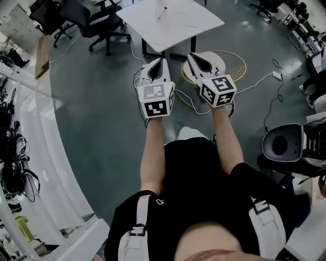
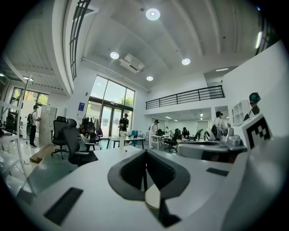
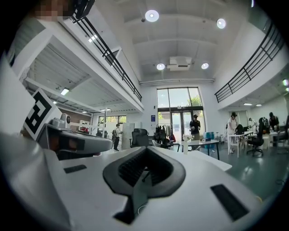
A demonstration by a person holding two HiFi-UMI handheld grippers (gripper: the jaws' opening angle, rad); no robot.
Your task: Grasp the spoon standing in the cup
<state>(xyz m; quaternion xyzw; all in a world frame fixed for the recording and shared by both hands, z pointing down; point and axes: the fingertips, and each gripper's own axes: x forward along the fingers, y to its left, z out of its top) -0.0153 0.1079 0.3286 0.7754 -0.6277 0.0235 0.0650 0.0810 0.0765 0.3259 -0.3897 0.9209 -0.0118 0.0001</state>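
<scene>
I hold both grippers above the floor, short of the table (image 1: 188,23). The left gripper (image 1: 161,63) has its jaws pressed together on nothing, and so does the right gripper (image 1: 193,57). The cup (image 1: 160,17) with the spoon (image 1: 164,8) stands near the tabletop's middle, well apart from both.

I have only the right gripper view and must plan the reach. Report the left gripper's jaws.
Observer: The left gripper is shut, with nothing between its jaws.
Operator: Give me the table's place as seen from the head view.
Observer: The white table stands ahead of both grippers. The right gripper is held level with the left one, short of the table, with a white cable on the floor to its right.
</scene>
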